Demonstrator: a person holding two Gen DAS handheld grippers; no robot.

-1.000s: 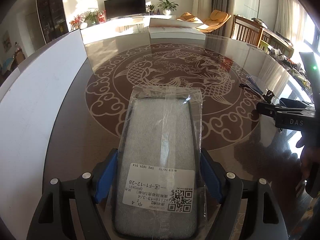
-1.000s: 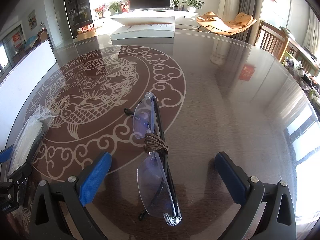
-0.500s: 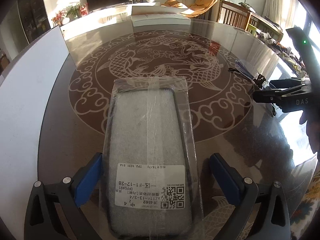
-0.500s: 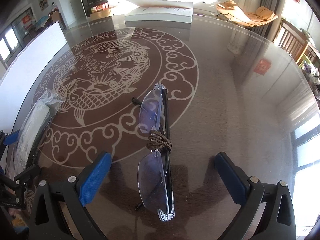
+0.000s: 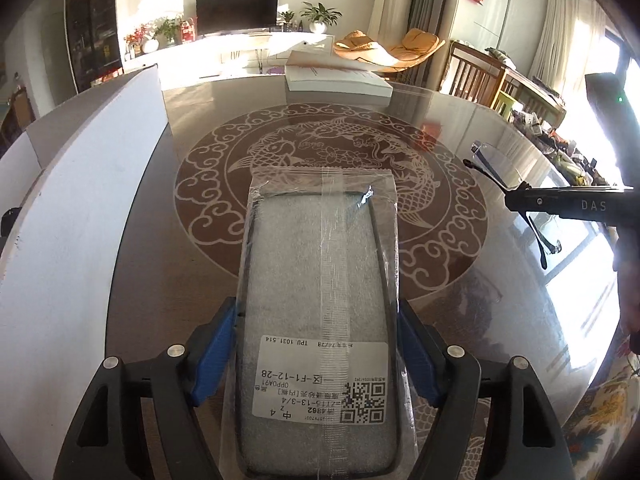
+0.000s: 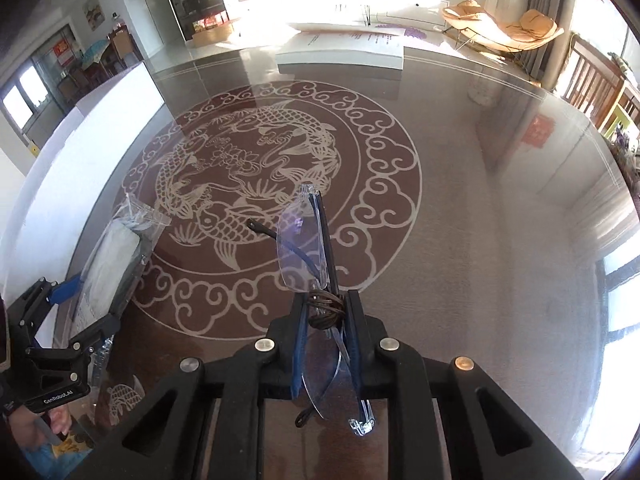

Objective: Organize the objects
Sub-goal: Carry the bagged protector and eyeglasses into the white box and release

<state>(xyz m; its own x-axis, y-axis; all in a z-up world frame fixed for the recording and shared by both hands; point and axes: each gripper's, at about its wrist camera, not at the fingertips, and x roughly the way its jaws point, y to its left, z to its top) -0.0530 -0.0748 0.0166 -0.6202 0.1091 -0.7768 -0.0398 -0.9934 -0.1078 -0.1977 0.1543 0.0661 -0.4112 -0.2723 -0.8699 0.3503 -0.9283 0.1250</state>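
Holding one thing in each tool, you look to be at the pick-up step of tidying, and the carrying has not begun. Your next move calls for a steady lift and a place to put both things, maybe the white box (image 5: 338, 76) at the top middle of the left view; that is only a guess.

Your right tool (image 6: 328, 312) sits at the bottom middle of its view. Its jaws are pressed together on the glasses (image 6: 316, 280), right at the brown cord (image 6: 326, 310) wrapped round the middle. One lens sticks out past the tips toward the middle of the frame, and the other lens hangs back near the bottom.

Your left tool (image 5: 318, 344) sits at the bottom of its view. Its jaws are about half way apart and closing, and the blue pads (image 5: 216, 352) touch both long sides of the bagged phone case (image 5: 320, 300). The bag reaches up to the middle of the frame, over the fish pattern on the shiny worktop (image 5: 460, 128).

Grip gently, because the bag is slippery and the lenses are thin. A white board (image 5: 80, 184) stands at the left edge.
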